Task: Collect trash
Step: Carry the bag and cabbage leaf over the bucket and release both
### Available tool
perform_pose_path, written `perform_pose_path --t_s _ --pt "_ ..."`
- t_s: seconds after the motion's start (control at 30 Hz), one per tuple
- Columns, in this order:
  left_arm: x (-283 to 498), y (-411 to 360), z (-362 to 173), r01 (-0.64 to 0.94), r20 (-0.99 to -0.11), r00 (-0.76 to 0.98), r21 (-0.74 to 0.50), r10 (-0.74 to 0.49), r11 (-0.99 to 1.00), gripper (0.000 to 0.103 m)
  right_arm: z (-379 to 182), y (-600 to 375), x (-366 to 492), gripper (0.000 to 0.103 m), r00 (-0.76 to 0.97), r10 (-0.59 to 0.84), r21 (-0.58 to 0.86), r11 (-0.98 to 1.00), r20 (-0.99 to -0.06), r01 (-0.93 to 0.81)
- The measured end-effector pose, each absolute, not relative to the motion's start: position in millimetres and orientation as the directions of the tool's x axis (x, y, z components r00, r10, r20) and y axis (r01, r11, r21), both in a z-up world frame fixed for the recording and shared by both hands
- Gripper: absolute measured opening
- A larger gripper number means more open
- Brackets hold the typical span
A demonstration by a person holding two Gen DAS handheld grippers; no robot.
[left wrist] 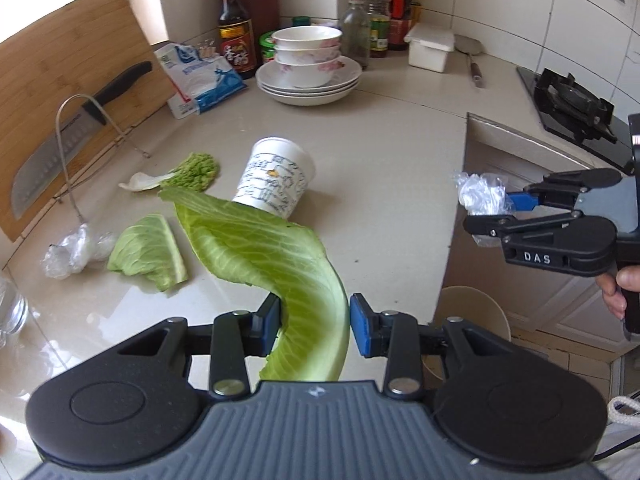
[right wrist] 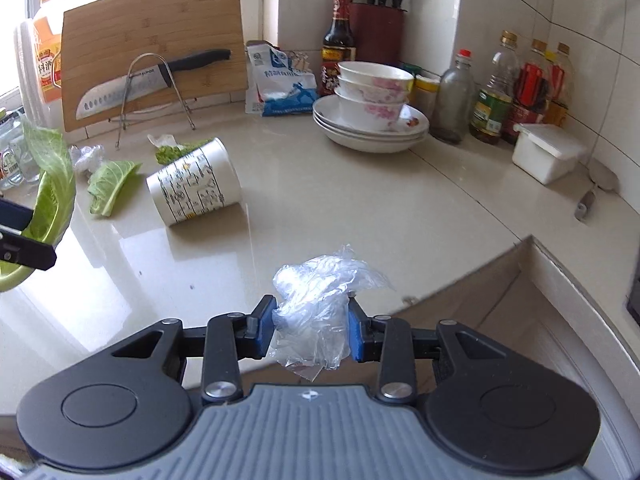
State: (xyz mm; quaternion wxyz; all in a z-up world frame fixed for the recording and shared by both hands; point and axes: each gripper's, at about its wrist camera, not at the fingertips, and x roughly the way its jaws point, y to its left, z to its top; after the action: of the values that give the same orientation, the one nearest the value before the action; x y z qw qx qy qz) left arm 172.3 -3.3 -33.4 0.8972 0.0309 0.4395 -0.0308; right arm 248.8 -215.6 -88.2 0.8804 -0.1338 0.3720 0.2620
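Observation:
My left gripper (left wrist: 314, 326) is shut on a long green cabbage leaf (left wrist: 260, 248) and holds it above the counter's front edge; the leaf also shows in the right wrist view (right wrist: 52, 192). My right gripper (right wrist: 311, 330) is shut on crumpled clear plastic wrap (right wrist: 316, 304), held over the counter edge; it shows in the left wrist view (left wrist: 480, 216) with the wrap (left wrist: 478, 194). On the counter lie a tipped white paper cup (left wrist: 276, 182), a cabbage piece (left wrist: 150, 254), a small leafy scrap (left wrist: 188, 170) and another plastic wad (left wrist: 72, 254).
Stacked bowls and plates (left wrist: 308, 68) stand at the back, with sauce bottles (left wrist: 236, 28), a white box (left wrist: 430, 46) and a salt bag (left wrist: 200, 76). A knife (left wrist: 72, 132) rests on a rack by the cutting board (left wrist: 60, 64). A bin (left wrist: 476, 320) stands below the counter edge. A stove (left wrist: 572, 108) is on the right.

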Motion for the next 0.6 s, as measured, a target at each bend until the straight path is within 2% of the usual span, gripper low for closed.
perform_pose_path --t_s 0.23,0.53,0.6 --pt "191.0 -49.5 -42.3 0.209 -0.788 0.604 0.006 -0.124 0.978 0.036 -129.3 -272.1 235.4 0.041 0.569 0.226 -0.073 0.889 -0.79 -0.453" --pt "210.7 -107.6 -53.6 0.343 -0.799 0.566 0.001 -0.205 0.939 0.036 -178.6 -316.4 231.2 0.042 0.524 0.154 -0.067 0.924 -0.838 -0.377" --pt "213.7 -118.8 -56.6 0.365 -0.803 0.555 0.0 -0.218 0.931 0.036 -186.8 -321.9 232.1 0.045 0.519 0.144 -0.065 0.929 -0.842 -0.364"
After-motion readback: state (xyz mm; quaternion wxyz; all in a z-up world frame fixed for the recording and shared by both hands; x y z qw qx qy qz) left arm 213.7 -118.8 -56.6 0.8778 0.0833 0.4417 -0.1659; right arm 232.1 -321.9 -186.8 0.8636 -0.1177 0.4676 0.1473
